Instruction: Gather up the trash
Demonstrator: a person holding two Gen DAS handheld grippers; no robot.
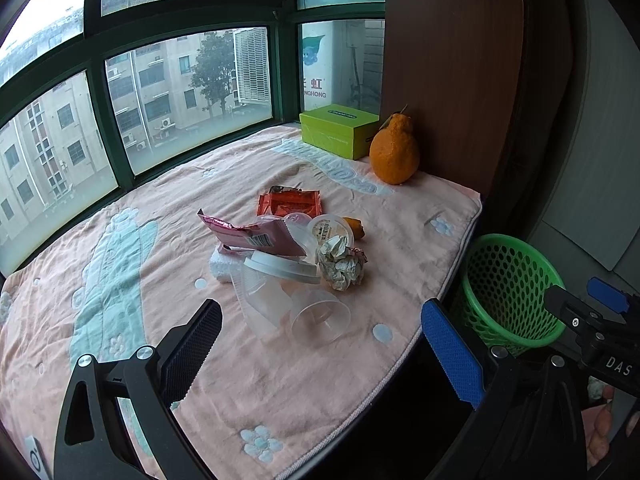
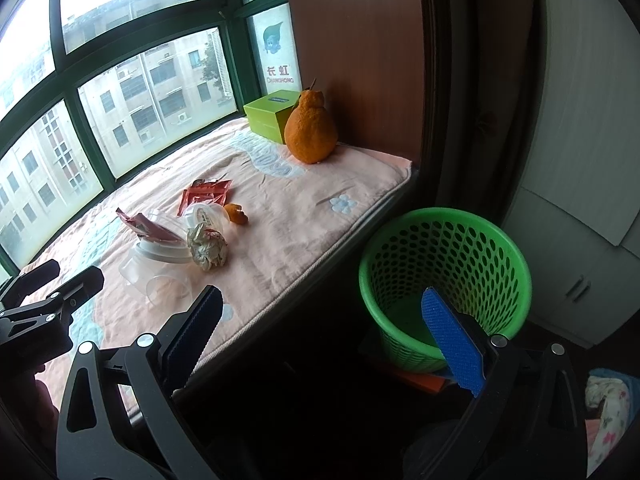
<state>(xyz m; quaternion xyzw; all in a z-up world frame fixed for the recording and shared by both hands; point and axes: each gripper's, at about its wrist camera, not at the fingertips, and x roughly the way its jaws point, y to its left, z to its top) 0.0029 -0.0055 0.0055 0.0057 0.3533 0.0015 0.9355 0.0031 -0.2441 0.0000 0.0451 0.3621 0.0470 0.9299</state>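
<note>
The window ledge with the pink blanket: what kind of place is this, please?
Probably a bay-window seat in an upper-floor apartment bedroom: apartment blocks show through the green-framed window, a pink blanket covers the ledge, and a green wastebasket stands beside it.

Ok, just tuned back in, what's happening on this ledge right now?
Nothing is picked up yet. Both grippers are open and empty: the left gripper hovers just short of the trash pile on the pink blanket, nearest the clear cups. The right gripper sits off the blanket's edge, beside the green bin, which looks empty as far as can be seen. The wrappers, cups and crumpled paper all lie on the blanket. The orange fruit and green box stand apart at the back.
</note>
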